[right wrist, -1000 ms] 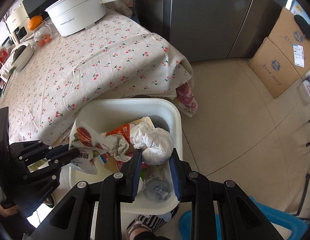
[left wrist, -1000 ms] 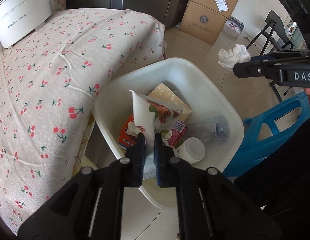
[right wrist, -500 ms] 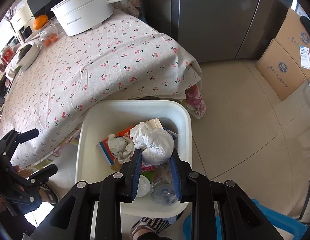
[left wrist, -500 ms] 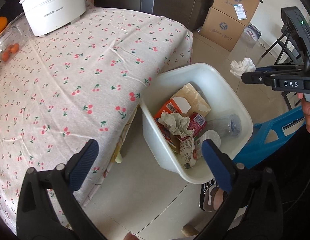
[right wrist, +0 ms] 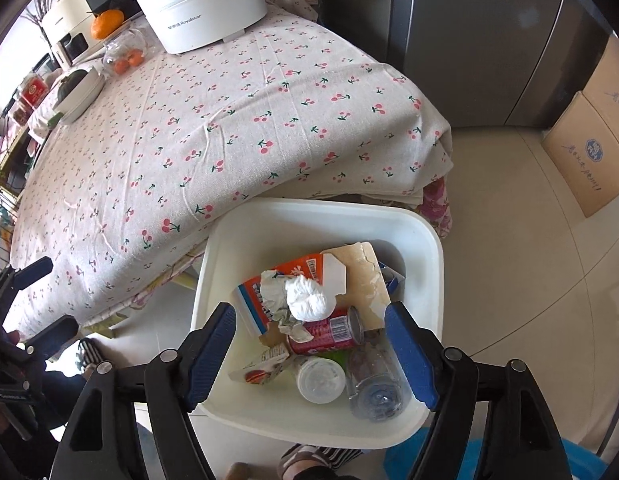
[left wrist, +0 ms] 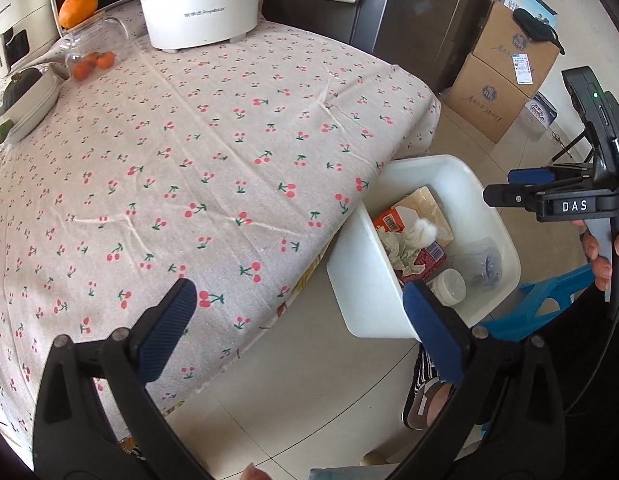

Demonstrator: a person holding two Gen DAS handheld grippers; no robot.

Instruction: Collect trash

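Observation:
A white trash bin (right wrist: 429,236) stands on the floor by the table corner; it also shows in the left wrist view (left wrist: 485,196). It holds a white tissue ball (right wrist: 309,300), crumpled paper, an orange carton (right wrist: 293,272), a red can (right wrist: 329,330), a plastic bottle (right wrist: 375,384) and a white lid. My right gripper (right wrist: 311,354) is open and empty above the bin. My left gripper (left wrist: 299,330) is open and empty over the table edge, left of the bin. The tissue ball also shows in the left wrist view (left wrist: 423,232).
The table has a cherry-print cloth (left wrist: 213,152) with a white electric pot (left wrist: 201,8), a jar of oranges (left wrist: 93,56) and a dish at its far side. Cardboard boxes (left wrist: 505,80) stand by the fridge. A blue stool (left wrist: 549,300) is beside the bin.
My left gripper released a snack wrapper into the bin, opened and pulled back left over the table. My right gripper opened and the tissue ball dropped into the bin.

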